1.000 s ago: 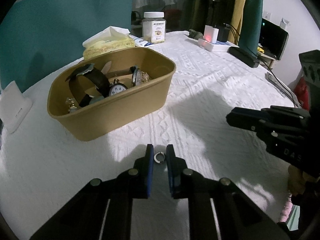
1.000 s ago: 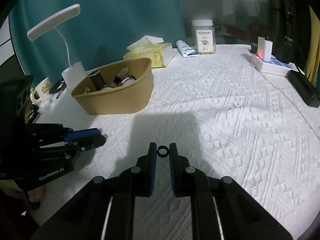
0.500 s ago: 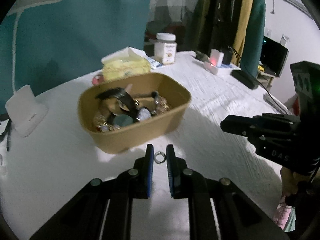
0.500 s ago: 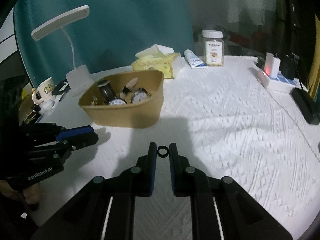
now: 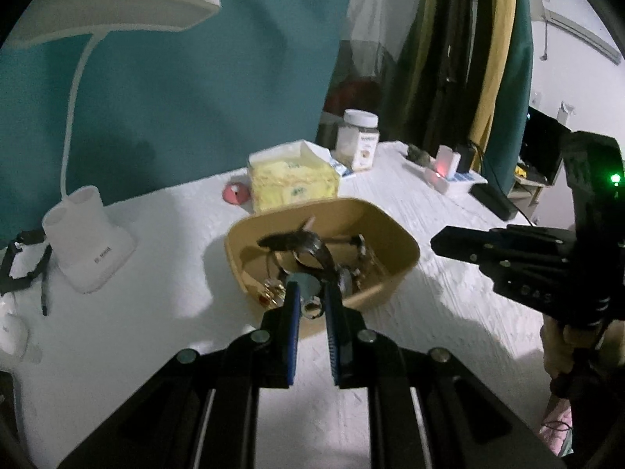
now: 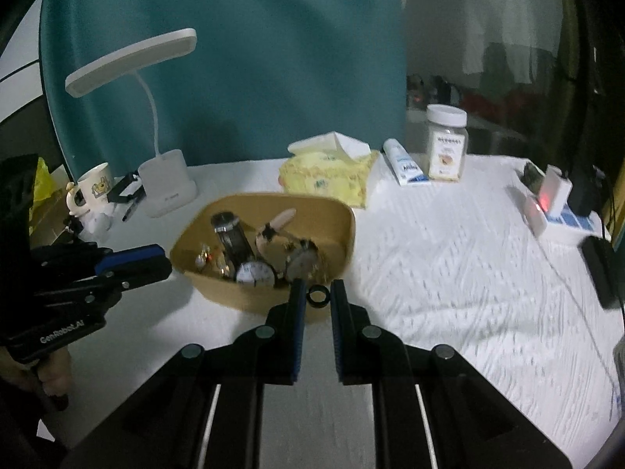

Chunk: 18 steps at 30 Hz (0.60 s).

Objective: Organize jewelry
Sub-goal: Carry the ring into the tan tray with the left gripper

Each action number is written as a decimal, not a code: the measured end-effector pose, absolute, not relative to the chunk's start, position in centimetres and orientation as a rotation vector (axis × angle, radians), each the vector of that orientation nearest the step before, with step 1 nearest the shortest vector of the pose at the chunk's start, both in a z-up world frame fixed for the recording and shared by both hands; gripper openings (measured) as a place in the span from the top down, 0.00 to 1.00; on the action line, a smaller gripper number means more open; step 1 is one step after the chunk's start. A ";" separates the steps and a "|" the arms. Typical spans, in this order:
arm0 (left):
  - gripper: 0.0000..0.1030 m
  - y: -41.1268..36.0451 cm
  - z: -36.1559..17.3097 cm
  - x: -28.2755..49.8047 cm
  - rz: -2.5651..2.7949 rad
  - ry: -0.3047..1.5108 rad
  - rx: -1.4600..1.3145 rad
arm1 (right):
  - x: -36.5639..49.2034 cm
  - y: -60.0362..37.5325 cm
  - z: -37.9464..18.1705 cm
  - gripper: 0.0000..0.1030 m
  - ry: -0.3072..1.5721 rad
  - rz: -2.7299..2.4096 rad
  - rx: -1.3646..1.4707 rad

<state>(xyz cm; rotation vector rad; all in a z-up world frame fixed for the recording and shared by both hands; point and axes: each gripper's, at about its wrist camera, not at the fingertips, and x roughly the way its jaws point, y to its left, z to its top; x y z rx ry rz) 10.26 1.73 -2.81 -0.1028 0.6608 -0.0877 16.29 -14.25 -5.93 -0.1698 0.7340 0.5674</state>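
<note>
A tan oval bowl [image 5: 394, 269] [image 6: 343, 234] on the white cloth holds several watches [image 6: 254, 271] and small gold pieces. My left gripper [image 5: 312, 305] is shut on a silver ring [image 5: 312, 306], raised over the bowl's near rim. My right gripper [image 6: 317, 296] is shut on a black ring [image 6: 317, 296], held just before the bowl's near wall. The right gripper also shows at the right of the left wrist view [image 5: 441, 240]; the left gripper shows at the left of the right wrist view [image 6: 164, 262].
A white desk lamp [image 6: 168, 187] and a mug [image 6: 93, 187] stand at the back left. A yellow tissue pack [image 6: 328, 179], a tube [image 6: 402, 164] and a jar [image 6: 447, 142] stand behind the bowl. A power strip [image 6: 554, 215] lies at the right.
Both grippers have risen and moved toward the bowl, each still holding its ring. The left one now hangs over the bowl's near rim.
</note>
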 end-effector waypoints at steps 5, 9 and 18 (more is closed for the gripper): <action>0.89 2.9 -2.0 11.1 -0.075 0.637 -0.113 | 17.7 -12.9 -5.4 0.89 0.718 0.580 -0.181; 0.89 3.6 -1.7 12.1 -0.073 0.627 -0.111 | 19.1 -11.9 -5.0 0.89 0.706 0.591 -0.184; 0.89 5.0 -1.8 15.2 -0.053 0.620 -0.099 | 22.6 -10.7 -5.7 0.89 0.711 0.608 -0.162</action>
